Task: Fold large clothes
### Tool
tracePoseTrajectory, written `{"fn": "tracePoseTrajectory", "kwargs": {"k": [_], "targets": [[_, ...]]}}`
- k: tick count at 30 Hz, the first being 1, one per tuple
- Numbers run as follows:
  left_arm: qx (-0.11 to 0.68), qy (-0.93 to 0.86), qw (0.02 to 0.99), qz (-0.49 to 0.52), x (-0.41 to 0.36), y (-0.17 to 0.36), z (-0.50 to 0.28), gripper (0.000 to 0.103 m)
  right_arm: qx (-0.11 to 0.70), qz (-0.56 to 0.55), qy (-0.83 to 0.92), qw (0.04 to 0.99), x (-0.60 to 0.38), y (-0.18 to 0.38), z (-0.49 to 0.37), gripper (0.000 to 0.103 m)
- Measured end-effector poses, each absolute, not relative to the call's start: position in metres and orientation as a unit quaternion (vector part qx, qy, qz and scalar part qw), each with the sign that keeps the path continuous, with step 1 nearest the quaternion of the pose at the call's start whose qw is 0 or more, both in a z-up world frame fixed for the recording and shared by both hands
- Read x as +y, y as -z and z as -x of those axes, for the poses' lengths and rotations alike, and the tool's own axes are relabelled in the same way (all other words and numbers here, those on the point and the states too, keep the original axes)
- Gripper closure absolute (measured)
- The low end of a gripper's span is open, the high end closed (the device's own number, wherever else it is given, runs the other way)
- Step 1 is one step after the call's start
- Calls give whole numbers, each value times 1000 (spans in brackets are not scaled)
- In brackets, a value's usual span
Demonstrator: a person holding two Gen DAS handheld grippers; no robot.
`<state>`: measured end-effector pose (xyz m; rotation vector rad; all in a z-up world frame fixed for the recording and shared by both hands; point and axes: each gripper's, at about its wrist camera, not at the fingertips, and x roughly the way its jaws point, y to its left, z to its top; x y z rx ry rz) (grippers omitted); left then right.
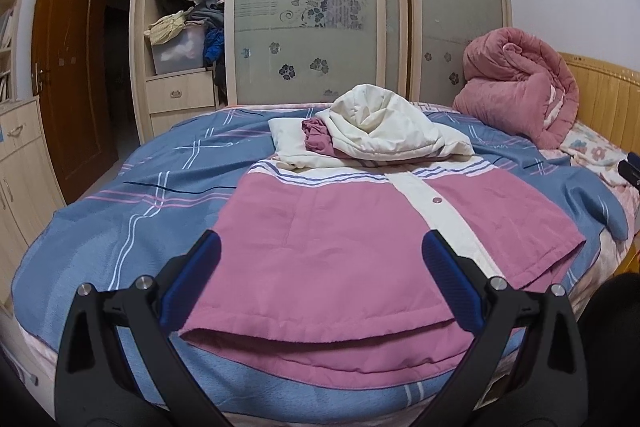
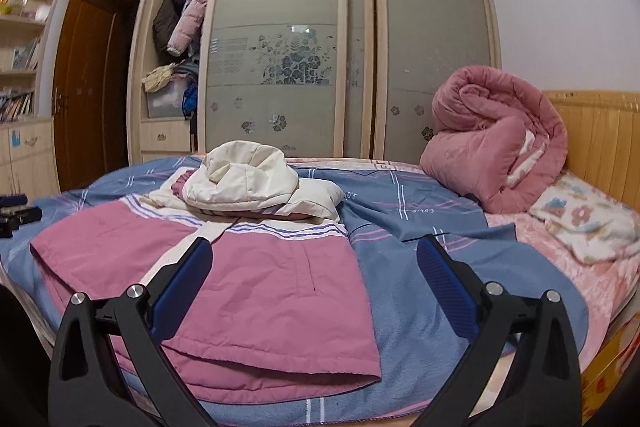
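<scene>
While both tools hang parted and empty above the near edge of the bed point(image 1: 100, 227), the fold looks part done. Left tool point(image 1: 320, 279) frames the pink hem; right tool point(image 2: 314, 287) sits over the jacket's right hem corner, neither touching cloth as far as can be told. Pink-and-cream hooded jacket point(image 1: 340, 227) lies front-up on the blue plaid bedcover point(image 2: 420, 267), snap placket showing, sleeves seemingly tucked across near the cream hood point(image 1: 380, 123). Long axis runs from the near hem away to the hood, which points toward the wardrobe point(image 1: 312, 7). Rolled pink quilt point(image 2: 492, 147) sits well apart by the headboard. Judgement: next step likely a hem-to-hood fold, calling for each tool to drop and pinch a hem corner, lifting evenly so padding does not slide.
</scene>
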<state>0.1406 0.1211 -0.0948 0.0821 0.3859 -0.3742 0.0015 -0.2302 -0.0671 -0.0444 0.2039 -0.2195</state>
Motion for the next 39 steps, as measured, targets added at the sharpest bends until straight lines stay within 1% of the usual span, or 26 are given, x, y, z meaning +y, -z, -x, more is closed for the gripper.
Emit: {"fn": "tracePoseTrajectory", "kwargs": {"k": [2,4,8,9,12,15,17,21,25,30,33,39], "targets": [[194,198,959,-58,123,95,-138,2,108,51,92,989,-222,67,0,1],[202,223,950,-83,122,96,-135,2,123,104,68,985,-210,70,0,1],[192,277,923,-184,116,104,-118,2,151,234,31,960,-180,92,-5,1],[174,278,914,-238,110,111,-109,2,155,266,25,951,-172,102,-6,1],[129,265,888,-353,98,135,-96,2,155,372,-2,915,-143,145,-5,1],[116,258,871,-401,93,155,-97,2,158,485,-1,860,-119,196,-6,1],[124,256,866,-411,93,170,-103,2,163,529,16,833,-114,223,-9,1],[120,238,842,-468,84,199,-103,2,177,557,33,811,-118,247,-14,1],[86,253,815,-514,68,216,-94,2,177,559,50,809,-117,247,-23,1],[77,236,784,-569,51,241,-101,2,166,556,54,813,-115,243,-32,1],[65,238,781,-574,48,245,-100,2,166,555,57,813,-115,242,-38,1],[67,221,795,-561,44,238,-112,2,159,546,67,820,-115,235,-45,1]]}}
